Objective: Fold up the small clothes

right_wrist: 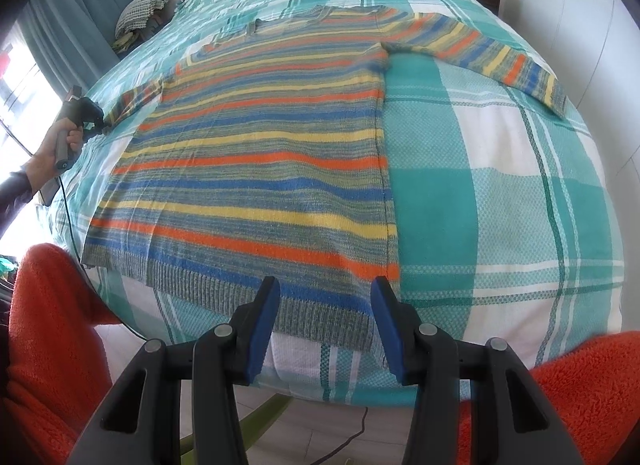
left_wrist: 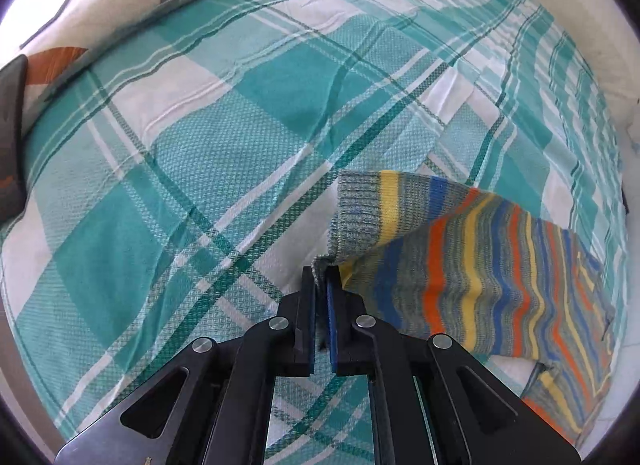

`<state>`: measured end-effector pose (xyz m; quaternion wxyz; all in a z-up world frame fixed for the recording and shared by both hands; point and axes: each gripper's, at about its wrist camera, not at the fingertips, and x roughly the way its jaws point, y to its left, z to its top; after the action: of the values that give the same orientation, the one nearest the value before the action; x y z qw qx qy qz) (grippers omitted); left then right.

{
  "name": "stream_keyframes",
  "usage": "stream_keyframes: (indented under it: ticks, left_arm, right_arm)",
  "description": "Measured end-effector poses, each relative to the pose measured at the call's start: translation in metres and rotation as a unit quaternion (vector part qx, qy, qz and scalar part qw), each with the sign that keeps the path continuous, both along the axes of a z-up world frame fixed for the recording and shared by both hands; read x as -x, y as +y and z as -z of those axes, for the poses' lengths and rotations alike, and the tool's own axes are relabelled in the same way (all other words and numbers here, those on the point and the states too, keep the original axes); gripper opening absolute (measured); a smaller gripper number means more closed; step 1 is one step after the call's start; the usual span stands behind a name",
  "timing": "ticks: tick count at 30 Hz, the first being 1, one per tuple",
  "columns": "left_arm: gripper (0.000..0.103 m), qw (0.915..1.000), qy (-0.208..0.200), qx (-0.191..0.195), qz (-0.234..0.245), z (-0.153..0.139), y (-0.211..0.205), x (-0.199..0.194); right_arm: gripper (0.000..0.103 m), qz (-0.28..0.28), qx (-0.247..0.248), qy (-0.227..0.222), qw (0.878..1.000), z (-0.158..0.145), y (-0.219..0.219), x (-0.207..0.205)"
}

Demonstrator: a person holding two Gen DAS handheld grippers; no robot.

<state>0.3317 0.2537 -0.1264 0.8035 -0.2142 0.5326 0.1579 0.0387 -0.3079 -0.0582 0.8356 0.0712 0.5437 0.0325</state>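
Observation:
A striped sweater (right_wrist: 260,153) in blue, yellow, orange and grey lies flat on the bed, hem toward me, right sleeve (right_wrist: 500,53) stretched out to the right. My left gripper (left_wrist: 322,277) is shut on the grey ribbed cuff of the left sleeve (left_wrist: 460,265) and holds it lifted off the bed. It also shows in the right wrist view (right_wrist: 90,117), held in a hand at the left bed edge. My right gripper (right_wrist: 325,305) is open and empty, hovering just above the sweater's ribbed hem (right_wrist: 280,313) near its right corner.
The bed has a teal and white plaid cover (right_wrist: 500,185). A patterned pillow (left_wrist: 120,13) lies at the far left in the left wrist view. Orange fleece fabric (right_wrist: 52,325) flanks the right gripper. A folded checked cloth (right_wrist: 140,9) sits beside the bed, and a cable (right_wrist: 352,433) lies on the floor.

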Motion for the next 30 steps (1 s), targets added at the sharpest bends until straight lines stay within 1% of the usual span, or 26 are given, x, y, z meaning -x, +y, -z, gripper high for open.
stream_keyframes:
  ticks: [3, 6, 7, 8, 9, 10, 11, 12, 14, 15, 16, 17, 18, 19, 20, 21, 22, 23, 24, 25, 26, 27, 28, 30]
  left_arm:
    - [0.005, 0.9994, 0.01, -0.032, -0.006, -0.001, 0.01, 0.013]
    - [0.007, 0.9985, 0.002, -0.054, 0.009, -0.005, 0.013, 0.033]
    - [0.016, 0.9979, -0.002, -0.061, 0.021, -0.007, 0.01, 0.041]
    - [0.038, 0.997, -0.007, -0.069, 0.035, -0.01, 0.005, 0.051]
    - [0.052, 0.9959, -0.014, -0.076, 0.047, -0.013, -0.001, 0.061]
    - [0.071, 0.9945, -0.025, -0.084, 0.058, -0.016, -0.009, 0.071]
    - [0.077, 0.9926, -0.037, -0.091, 0.07, -0.019, -0.017, 0.08]
    - [0.078, 0.9904, -0.048, -0.095, 0.089, -0.02, -0.028, 0.089]
    - [0.079, 0.9844, -0.054, -0.096, 0.137, -0.019, -0.051, 0.097]
    - [0.079, 0.9801, -0.056, -0.1, 0.162, -0.018, -0.064, 0.1]
    - [0.079, 0.9746, -0.058, -0.106, 0.189, -0.017, -0.077, 0.098]
    - [0.079, 0.9685, -0.064, -0.112, 0.213, -0.017, -0.089, 0.097]
    - [0.079, 0.9632, -0.07, -0.12, 0.23, -0.017, -0.099, 0.095]
    - [0.08, 0.9597, -0.077, -0.127, 0.238, -0.017, -0.105, 0.091]
    - [0.082, 0.9583, -0.085, -0.131, 0.239, -0.017, -0.109, 0.086]
    - [0.084, 0.9591, -0.093, -0.13, 0.234, -0.017, -0.109, 0.081]
    - [0.089, 0.9615, -0.098, -0.128, 0.223, -0.015, -0.107, 0.073]
    - [0.098, 0.9646, -0.099, -0.126, 0.209, -0.01, -0.103, 0.065]
    - [0.103, 0.9669, -0.093, -0.138, 0.193, -0.002, -0.099, 0.057]
    - [0.103, 0.9671, -0.075, -0.163, 0.18, 0.01, -0.097, 0.051]
    - [0.103, 0.9665, -0.061, -0.175, 0.178, 0.023, -0.093, 0.044]
    - [0.103, 0.9679, -0.074, -0.16, 0.179, 0.03, -0.09, 0.043]
    - [0.103, 0.9688, -0.096, -0.15, 0.172, 0.03, -0.086, 0.047]
    - [0.103, 0.9688, -0.106, -0.145, 0.171, 0.028, -0.084, 0.05]
  right_arm:
    - [0.048, 0.003, -0.002, 0.001, 1.0, 0.001, -0.001, 0.0]
    - [0.048, 0.006, -0.002, -0.001, 1.0, 0.0, -0.002, 0.001]
    - [0.049, 0.007, -0.001, -0.003, 1.0, -0.001, -0.001, 0.002]
    - [0.052, 0.008, 0.0, -0.006, 1.0, -0.003, -0.001, 0.002]
    - [0.054, 0.01, 0.0, -0.009, 1.0, -0.004, -0.001, 0.003]
    - [0.056, 0.012, 0.001, -0.015, 1.0, -0.006, -0.001, 0.003]
    - [0.059, 0.014, 0.003, -0.022, 1.0, -0.009, -0.002, 0.004]
    - [0.06, 0.018, 0.004, -0.03, 0.999, -0.011, -0.002, 0.004]
    - [0.067, 0.033, 0.01, -0.051, 0.998, -0.018, -0.007, 0.004]
    - [0.069, 0.045, 0.013, -0.063, 0.997, -0.022, -0.011, 0.005]
    - [0.073, 0.058, 0.017, -0.075, 0.995, -0.025, -0.015, 0.005]
    - [0.074, 0.071, 0.021, -0.085, 0.994, -0.028, -0.02, 0.004]
    - [0.074, 0.083, 0.026, -0.091, 0.992, -0.029, -0.024, 0.004]
    - [0.075, 0.094, 0.031, -0.097, 0.99, -0.03, -0.029, 0.002]
    - [0.075, 0.103, 0.034, -0.1, 0.989, -0.03, -0.033, 0.001]
    - [0.075, 0.113, 0.037, -0.101, 0.988, -0.029, -0.037, 0.0]
    - [0.075, 0.123, 0.038, -0.1, 0.987, -0.027, -0.041, -0.001]
    - [0.075, 0.134, 0.038, -0.1, 0.985, -0.026, -0.045, -0.002]
    - [0.075, 0.144, 0.037, -0.099, 0.984, -0.025, -0.049, -0.002]
    - [0.075, 0.155, 0.037, -0.098, 0.982, -0.025, -0.053, -0.002]
    - [0.075, 0.165, 0.034, -0.096, 0.981, -0.024, -0.056, -0.001]
    - [0.075, 0.173, 0.032, -0.093, 0.98, -0.023, -0.059, -0.001]
    - [0.075, 0.179, 0.03, -0.089, 0.979, -0.022, -0.06, -0.001]
    - [0.075, 0.187, 0.027, -0.082, 0.979, -0.019, -0.061, -0.002]
